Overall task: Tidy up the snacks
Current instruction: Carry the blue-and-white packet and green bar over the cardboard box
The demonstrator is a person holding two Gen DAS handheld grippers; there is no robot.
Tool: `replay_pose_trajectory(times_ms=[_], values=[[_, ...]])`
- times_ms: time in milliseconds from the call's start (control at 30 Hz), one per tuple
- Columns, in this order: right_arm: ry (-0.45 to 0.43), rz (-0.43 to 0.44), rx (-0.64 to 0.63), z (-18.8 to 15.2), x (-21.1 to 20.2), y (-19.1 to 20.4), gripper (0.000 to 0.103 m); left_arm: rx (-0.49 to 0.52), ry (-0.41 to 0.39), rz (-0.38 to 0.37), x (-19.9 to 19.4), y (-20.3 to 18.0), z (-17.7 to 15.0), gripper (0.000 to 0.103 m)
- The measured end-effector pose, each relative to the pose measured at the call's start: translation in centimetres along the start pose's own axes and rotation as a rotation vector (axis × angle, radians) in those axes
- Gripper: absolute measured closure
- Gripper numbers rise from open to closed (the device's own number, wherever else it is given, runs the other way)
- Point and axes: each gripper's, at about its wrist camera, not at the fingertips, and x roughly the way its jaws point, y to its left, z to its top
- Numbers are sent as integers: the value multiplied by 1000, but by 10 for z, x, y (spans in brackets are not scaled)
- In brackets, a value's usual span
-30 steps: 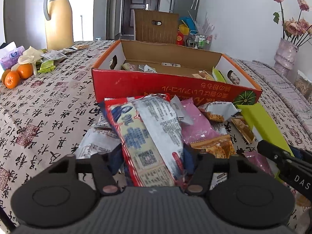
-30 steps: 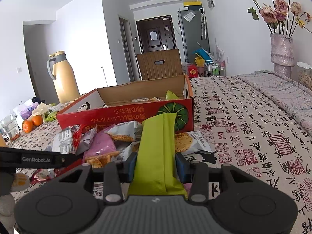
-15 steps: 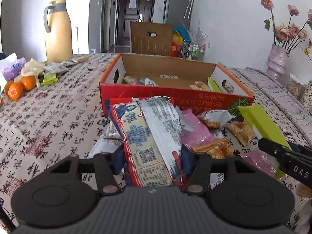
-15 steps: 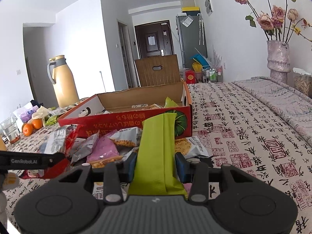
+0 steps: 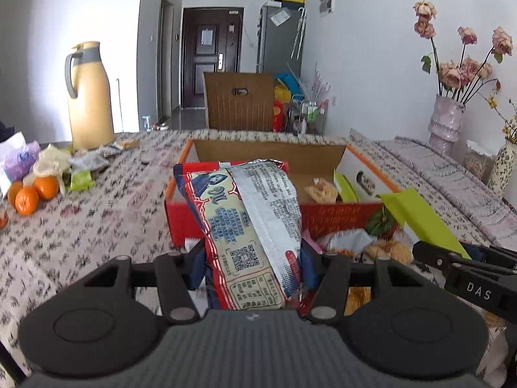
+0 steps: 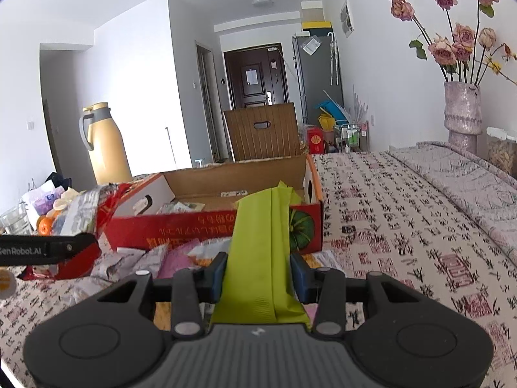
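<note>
My left gripper (image 5: 252, 268) is shut on a large red, blue and silver snack bag (image 5: 248, 223), held above the table before the open red cardboard box (image 5: 336, 216). My right gripper (image 6: 258, 274) is shut on a long green snack packet (image 6: 261, 242), lifted in front of the box (image 6: 200, 229). The green packet also shows in the left wrist view (image 5: 420, 216), and the red bag in the right wrist view (image 6: 87, 207). Several loose snack packets (image 6: 171, 258) lie on the table in front of the box. A few packets (image 5: 323, 187) lie inside it.
A yellow thermos jug (image 5: 89, 97), oranges (image 5: 32, 194) and small wrappers stand at the table's left. A vase of dried roses (image 6: 462, 113) stands at the right. A brown chair back (image 5: 239, 102) is behind the table. The patterned tablecloth (image 6: 404, 226) extends right.
Both grippers have risen with their packets and the view now sits higher above the table. The red bag now stands in front of the box's near wall.
</note>
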Motion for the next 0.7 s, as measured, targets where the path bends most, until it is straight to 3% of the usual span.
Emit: replay_pose_trajectory(times_ms=[267, 700], values=[[-33, -3, -11, 27, 17, 4, 62, 0, -42, -17, 13, -1, 32, 46], [-67, -10, -37, 82, 74, 8, 62, -2, -63, -1, 69, 1, 76, 46]])
